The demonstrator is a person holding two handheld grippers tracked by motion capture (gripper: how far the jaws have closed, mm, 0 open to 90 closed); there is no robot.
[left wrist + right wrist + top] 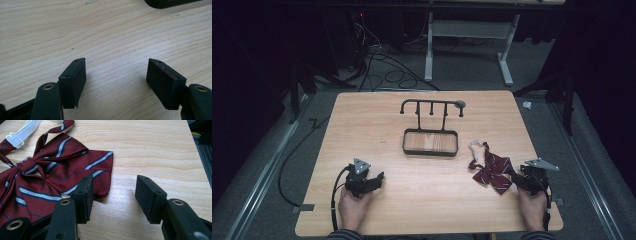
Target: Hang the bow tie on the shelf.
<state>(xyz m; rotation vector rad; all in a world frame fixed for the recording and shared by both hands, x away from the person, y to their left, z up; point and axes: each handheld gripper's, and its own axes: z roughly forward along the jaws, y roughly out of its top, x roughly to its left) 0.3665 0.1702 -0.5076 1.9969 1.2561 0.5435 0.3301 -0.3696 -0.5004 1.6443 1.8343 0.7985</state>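
Observation:
A dark red bow tie (492, 171) with pale stripes and a white strap (475, 147) lies on the wooden table (422, 200) at the right. My right gripper (518, 177) rests beside the bow's right edge, jaws open. In the right gripper view the bow tie (47, 172) spreads to the left; its corner lies by the left jaw, and bare wood shows between the jaws of the right gripper (113, 192). My left gripper (377, 179) sits at the table's front left, held by a hand. Seen from its own camera, the left gripper (116, 67) is open over bare wood.
A black wire rack (432, 107) with several hooks stands on a black-rimmed wooden tray (430, 142) at the table's middle back. The tray's edge (170, 3) shows at the top of the left gripper view. Cables and a desk frame lie on the floor beyond the table.

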